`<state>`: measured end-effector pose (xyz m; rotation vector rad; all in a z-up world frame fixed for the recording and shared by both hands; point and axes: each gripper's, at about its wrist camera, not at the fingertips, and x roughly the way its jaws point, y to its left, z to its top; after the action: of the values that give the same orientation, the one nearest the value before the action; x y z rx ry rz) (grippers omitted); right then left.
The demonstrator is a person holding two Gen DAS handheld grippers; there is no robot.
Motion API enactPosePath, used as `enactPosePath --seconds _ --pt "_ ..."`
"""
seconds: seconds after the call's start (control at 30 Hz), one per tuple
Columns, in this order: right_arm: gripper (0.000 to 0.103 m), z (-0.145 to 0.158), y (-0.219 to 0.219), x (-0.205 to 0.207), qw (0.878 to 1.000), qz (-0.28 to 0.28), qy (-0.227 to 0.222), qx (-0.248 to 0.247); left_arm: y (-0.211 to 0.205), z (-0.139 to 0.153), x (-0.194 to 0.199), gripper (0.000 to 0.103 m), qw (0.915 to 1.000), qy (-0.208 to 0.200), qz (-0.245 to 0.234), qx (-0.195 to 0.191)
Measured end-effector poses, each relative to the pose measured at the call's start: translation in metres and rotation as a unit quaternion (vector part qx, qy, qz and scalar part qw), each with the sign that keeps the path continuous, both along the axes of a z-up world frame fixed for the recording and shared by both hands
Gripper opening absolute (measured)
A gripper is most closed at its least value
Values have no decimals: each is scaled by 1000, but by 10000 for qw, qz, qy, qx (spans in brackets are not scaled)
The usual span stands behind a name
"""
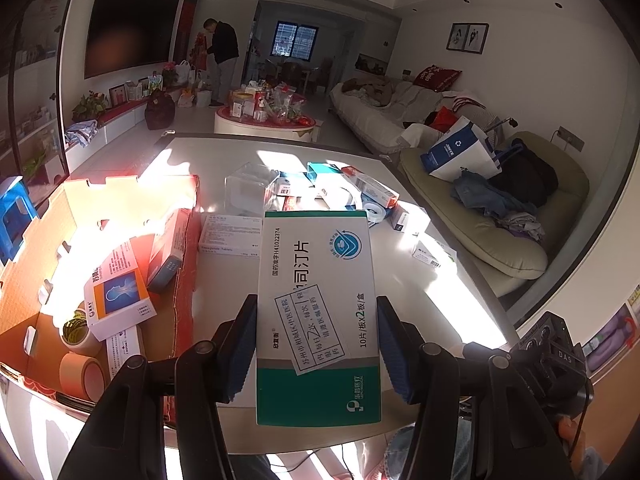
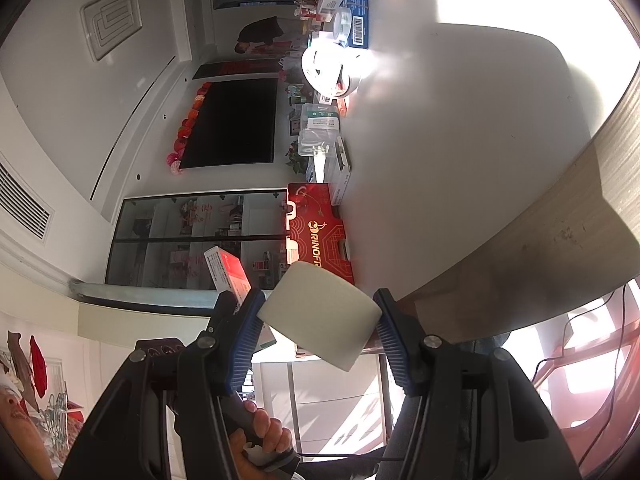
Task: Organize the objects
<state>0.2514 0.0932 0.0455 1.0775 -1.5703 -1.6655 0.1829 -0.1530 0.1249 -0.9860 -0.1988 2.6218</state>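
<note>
Left gripper [image 1: 316,344]: my blue ribbed pads clamp the long sides of a flat white-and-teal cardboard medicine box [image 1: 318,312], held lengthwise above the near edge of the white table [image 1: 224,280], a printed pharmacy label stuck across its face.

Right gripper [image 2: 318,334]: turned on its side, my pads pinch a plain white rectangular box [image 2: 320,320] by two opposite faces, held off the table's wooden edge [image 2: 540,248].

Left of the held medicine box: an open red-and-brown cardboard carton [image 1: 48,240] holding a white-and-orange box with a blue picture [image 1: 118,294], a red box [image 1: 168,252] leaning on its wall, and tan tape rolls [image 1: 82,372].

Mid-table: a white tablet box [image 1: 230,234] lying flat, just beyond the held one.

Farther: a clear plastic box [image 1: 250,188], then a loose cluster of teal, white and red cartons [image 1: 352,188].

Beyond the table: a green sofa cushion [image 1: 492,224] piled with bags.
</note>
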Motion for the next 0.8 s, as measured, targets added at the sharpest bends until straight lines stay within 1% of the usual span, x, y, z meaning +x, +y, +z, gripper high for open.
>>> enactPosePath --seconds 0.33,0.8 --pt "55 -1 0 0 10000 1 -6 0 8 0 -3 61 9999 4 -119 -22" --pt "55 3 -5 -5 10000 86 -19 20 8 0 -4 61 9999 16 -114 -4"
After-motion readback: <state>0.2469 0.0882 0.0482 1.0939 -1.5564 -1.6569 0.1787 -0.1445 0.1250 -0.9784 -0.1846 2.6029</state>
